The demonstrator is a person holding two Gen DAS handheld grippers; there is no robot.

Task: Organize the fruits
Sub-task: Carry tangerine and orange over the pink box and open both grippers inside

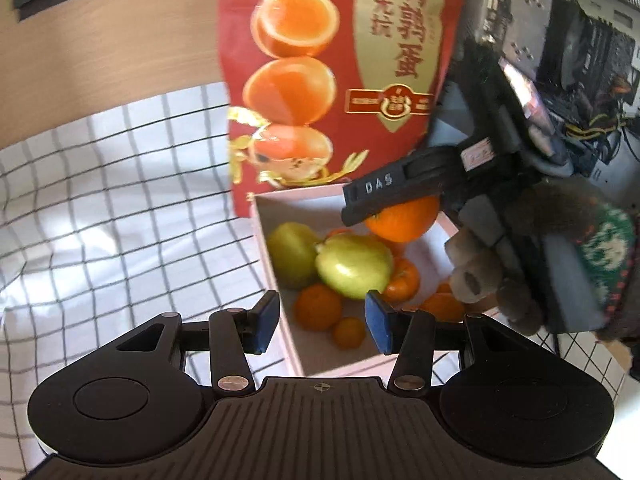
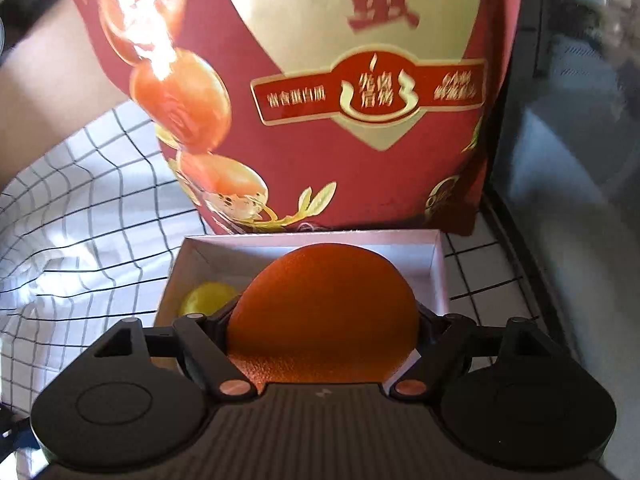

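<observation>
The right gripper (image 2: 323, 320) is clamped on a large orange (image 2: 324, 312), held above the white box (image 1: 276, 276). The left gripper (image 1: 322, 320) hangs with jaws apart and nothing between them, over the box's near edge. Inside the box lie two green-yellow fruits (image 1: 354, 266) and several small oranges (image 1: 318, 306) (a red printed bag (image 1: 340, 80) stands just behind). The box rests on a checked cloth (image 1: 120, 200) covering the surface.

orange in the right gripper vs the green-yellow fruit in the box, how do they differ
The orange is deep orange and round; the green-yellow fruit is pale green and lemon-shaped with a pointed tip. The orange is held above the box by the right gripper; the green-yellow fruit rests inside among small oranges. Both look whole and unpeeled.
</observation>
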